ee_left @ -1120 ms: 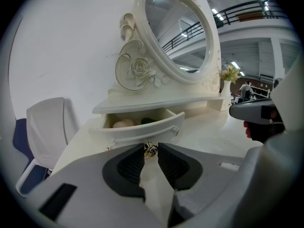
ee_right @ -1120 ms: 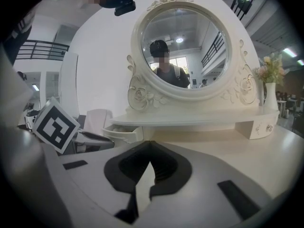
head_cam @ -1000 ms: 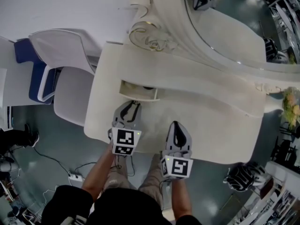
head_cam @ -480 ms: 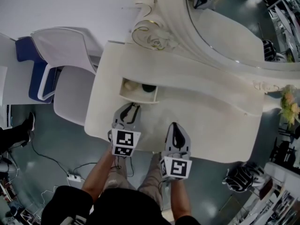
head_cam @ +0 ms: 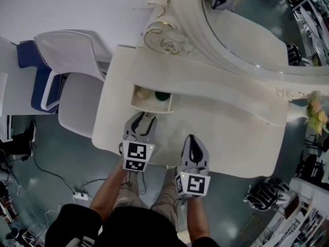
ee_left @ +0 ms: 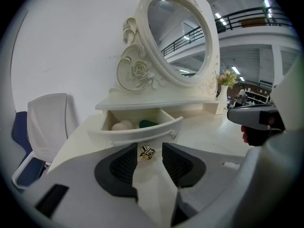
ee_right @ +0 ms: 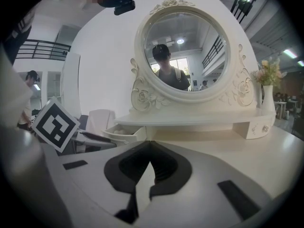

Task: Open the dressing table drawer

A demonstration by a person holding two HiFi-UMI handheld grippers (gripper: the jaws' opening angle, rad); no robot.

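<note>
The cream table (head_cam: 221,133) stands against a white wall on a grey-green floor (head_cam: 61,158). It carries an oval mirror (head_cam: 247,30) in a carved frame. A white chair (head_cam: 77,76) is close to its left end and a blue chair (head_cam: 31,71) is behind that one. Flowers (head_cam: 317,115) are at the far right, and cables and a power strip (head_cam: 82,194) lie on the floor near the person's feet. The drawer (ee_left: 137,132) sits under the raised shelf at the table's left. It is pulled partway out over the top, showing pale round things (ee_left: 121,125) and a green thing (ee_left: 148,123) inside. Its gold knob (ee_left: 147,152) lies between the jaws of the left gripper (head_cam: 144,116). Those jaws have just been opening and are now spread, with neither pad touching the knob. The right gripper (head_cam: 192,138) hangs over the table's near edge, well apart from the drawer, jaws pressed together on nothing. To the right of the drawer the table top runs wide to its curved front edge.
</note>
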